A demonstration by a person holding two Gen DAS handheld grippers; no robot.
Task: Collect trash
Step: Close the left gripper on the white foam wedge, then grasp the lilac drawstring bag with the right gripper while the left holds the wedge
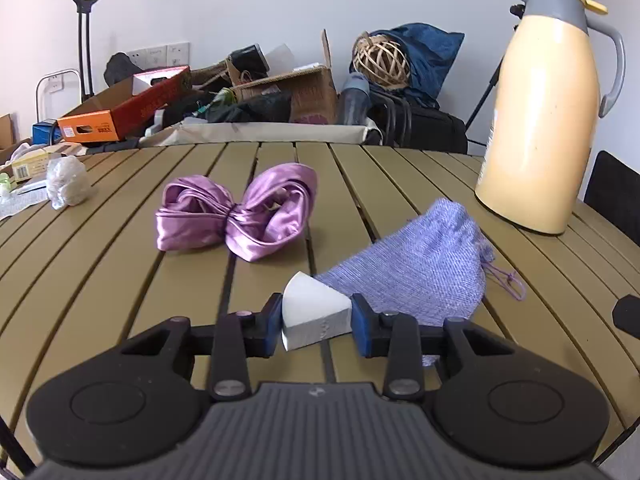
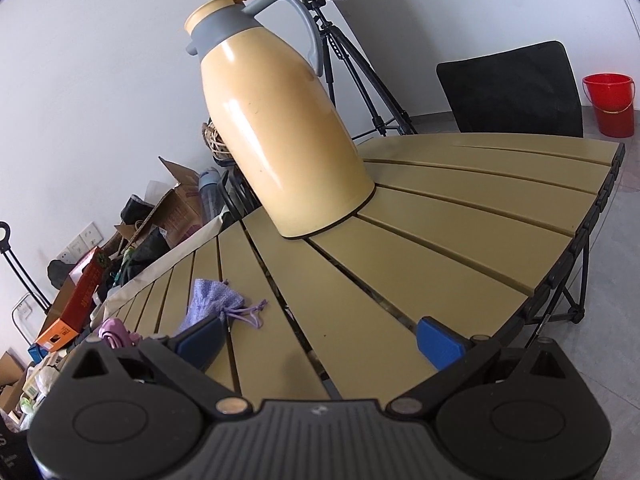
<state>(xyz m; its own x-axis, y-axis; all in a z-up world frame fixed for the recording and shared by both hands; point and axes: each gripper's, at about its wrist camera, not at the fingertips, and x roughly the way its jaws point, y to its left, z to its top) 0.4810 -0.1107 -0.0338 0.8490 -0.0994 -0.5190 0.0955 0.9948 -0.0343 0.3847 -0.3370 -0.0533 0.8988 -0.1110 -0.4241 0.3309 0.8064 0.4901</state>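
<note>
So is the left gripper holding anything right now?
Yes. The left gripper is shut on a white paper piece, pinched between its blue pads.

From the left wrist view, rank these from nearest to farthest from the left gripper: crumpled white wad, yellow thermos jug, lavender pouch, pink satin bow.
Measured from the left gripper, shut on a white paper cup:
1. Lavender pouch, just ahead on the right.
2. Pink satin bow, ahead, slightly left.
3. Yellow thermos jug at far right and crumpled white wad at far left: too close to call.
</note>
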